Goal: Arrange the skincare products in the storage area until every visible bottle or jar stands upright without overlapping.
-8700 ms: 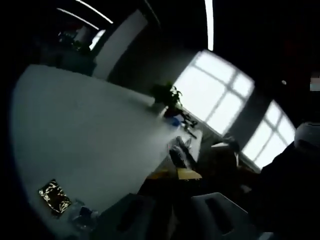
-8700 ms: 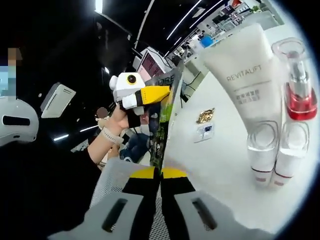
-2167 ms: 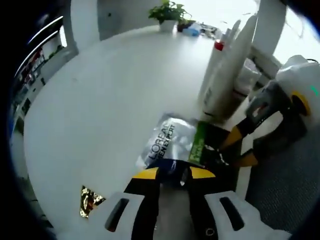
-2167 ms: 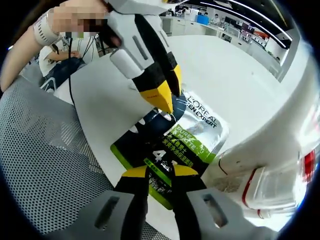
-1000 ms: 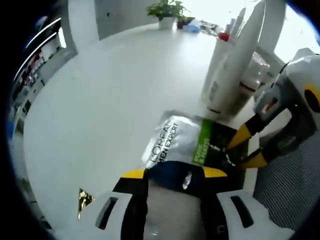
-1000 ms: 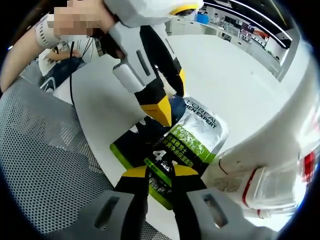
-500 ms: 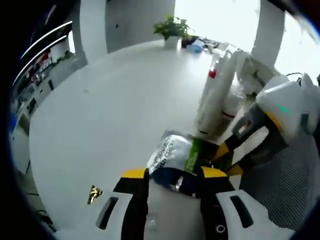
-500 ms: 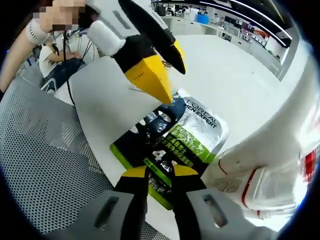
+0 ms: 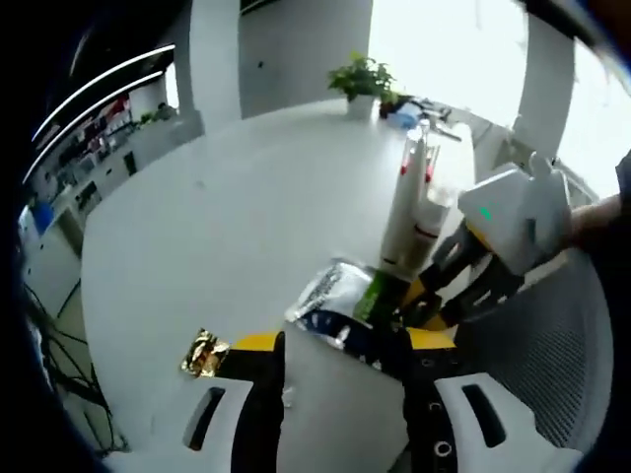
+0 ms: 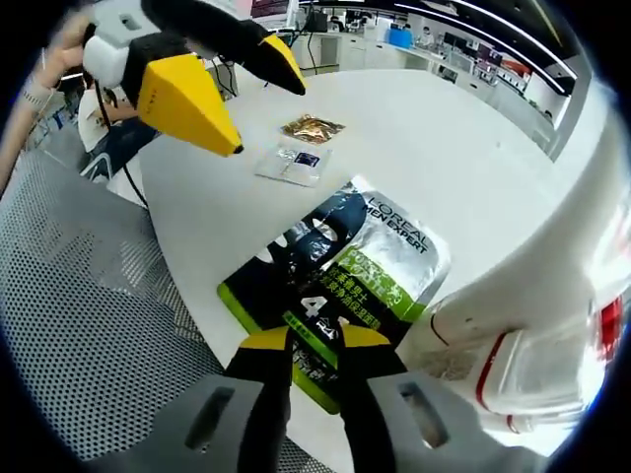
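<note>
A silver, green and black L'Oreal sachet [image 10: 345,261] lies flat on the white table [image 10: 454,148]. My right gripper [image 10: 314,340] is shut on its near green edge. In the left gripper view the sachet [image 9: 335,294] lies ahead of my left gripper [image 9: 345,340], which is open, holds nothing and hovers above the table. The right gripper [image 9: 419,299] reaches in from the right onto the sachet. A tall white tube [image 9: 399,222] stands upright beside red-trimmed bottles [image 9: 431,212], just behind the sachet. From the right gripper view, the left gripper [image 10: 261,113] hangs open at the upper left.
A crumpled gold wrapper [image 10: 311,128] and a small flat packet [image 10: 291,165] lie farther out on the table. The gold wrapper [image 9: 204,353] sits near my left jaw. A grey mesh chair [image 10: 79,325] borders the table edge. A potted plant [image 9: 365,77] stands at the far end.
My left gripper has drawn back and up from the sachet, its jaws wide and empty. The right gripper has stayed shut on the sachet, which has not moved.
</note>
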Action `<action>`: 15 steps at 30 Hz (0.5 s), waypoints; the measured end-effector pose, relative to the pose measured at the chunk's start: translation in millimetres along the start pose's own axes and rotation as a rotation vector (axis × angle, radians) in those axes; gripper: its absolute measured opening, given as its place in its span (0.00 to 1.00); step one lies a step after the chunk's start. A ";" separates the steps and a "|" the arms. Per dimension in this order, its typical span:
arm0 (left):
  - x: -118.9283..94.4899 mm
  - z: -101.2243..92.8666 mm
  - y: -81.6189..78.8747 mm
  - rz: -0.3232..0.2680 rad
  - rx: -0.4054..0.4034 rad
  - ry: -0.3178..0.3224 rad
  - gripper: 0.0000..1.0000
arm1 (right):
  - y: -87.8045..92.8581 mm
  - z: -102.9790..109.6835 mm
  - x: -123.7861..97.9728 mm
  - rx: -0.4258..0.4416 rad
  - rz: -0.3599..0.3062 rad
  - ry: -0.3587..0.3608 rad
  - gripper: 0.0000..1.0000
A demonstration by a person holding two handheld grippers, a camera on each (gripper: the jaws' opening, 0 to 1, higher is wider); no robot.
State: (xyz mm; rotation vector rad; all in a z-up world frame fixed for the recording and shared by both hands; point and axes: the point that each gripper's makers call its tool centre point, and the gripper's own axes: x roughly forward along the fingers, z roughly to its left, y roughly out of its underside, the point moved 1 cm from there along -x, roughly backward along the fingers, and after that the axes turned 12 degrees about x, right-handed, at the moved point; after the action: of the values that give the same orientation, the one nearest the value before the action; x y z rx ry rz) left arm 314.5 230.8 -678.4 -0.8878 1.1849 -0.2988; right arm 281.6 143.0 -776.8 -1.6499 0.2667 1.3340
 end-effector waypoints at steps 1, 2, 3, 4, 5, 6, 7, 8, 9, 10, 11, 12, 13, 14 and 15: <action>-2.4 -1.4 -0.2 -0.003 -0.006 -0.004 0.46 | 0.0 -0.2 0.0 0.001 0.000 -0.001 0.18; -5.0 -2.9 -0.5 -0.007 -0.009 -0.007 0.47 | 0.0 -0.5 -0.1 0.001 0.000 -0.003 0.18; -7.7 -4.8 -1.1 -0.009 -0.011 -0.011 0.47 | 0.0 -0.6 -0.1 -0.002 -0.001 -0.005 0.18; -9.9 -6.6 -1.5 -0.011 -0.011 -0.014 0.47 | 0.0 -1.0 -0.1 0.001 -0.001 -0.006 0.18; -10.6 -7.3 -1.5 -0.011 -0.011 -0.014 0.48 | 0.0 -1.1 0.0 0.006 -0.002 -0.006 0.18; -12.4 -8.9 -1.6 -0.012 -0.013 -0.018 0.48 | 0.1 -0.9 -0.1 0.005 -0.003 -0.006 0.18; -14.4 -9.6 -2.0 -0.017 -0.016 -0.025 0.49 | 0.1 -0.6 -0.1 0.000 -0.005 -0.004 0.18; -16.5 -10.1 -3.2 -0.029 -0.027 -0.035 0.50 | 0.1 -0.6 -0.2 0.001 -0.005 -0.003 0.18; -18.0 -11.5 -3.7 -0.035 -0.032 -0.035 0.50 | 0.2 -0.5 -0.2 0.000 -0.005 -0.003 0.18; -20.1 -13.6 -4.0 -0.041 -0.037 -0.035 0.50 | 0.1 -0.7 -0.3 0.002 -0.004 -0.004 0.18; -21.5 -14.5 -4.4 -0.047 -0.040 -0.039 0.50 | 0.0 -0.8 -0.1 0.001 -0.004 -0.005 0.18; -22.7 -15.3 -4.4 -0.051 -0.044 -0.042 0.50 | -0.1 -0.9 -0.1 -0.002 -0.004 -0.006 0.18; -24.2 -16.7 -4.0 -0.055 -0.047 -0.043 0.50 | 0.0 -0.8 -0.1 -0.003 -0.005 -0.008 0.18; -24.3 -22.1 -6.0 -0.056 -0.046 -0.044 0.50 | 0.0 -0.9 -0.1 0.000 -0.005 -0.010 0.18; -25.5 -24.4 -6.5 -0.059 -0.047 -0.049 0.50 | 0.1 -0.8 -0.1 0.007 -0.007 -0.010 0.18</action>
State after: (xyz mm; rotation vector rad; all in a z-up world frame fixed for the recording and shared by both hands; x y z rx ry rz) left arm 284.4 232.0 -658.8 -0.9673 1.1254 -0.2961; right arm 282.0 142.3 -776.7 -1.6367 0.2592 1.3348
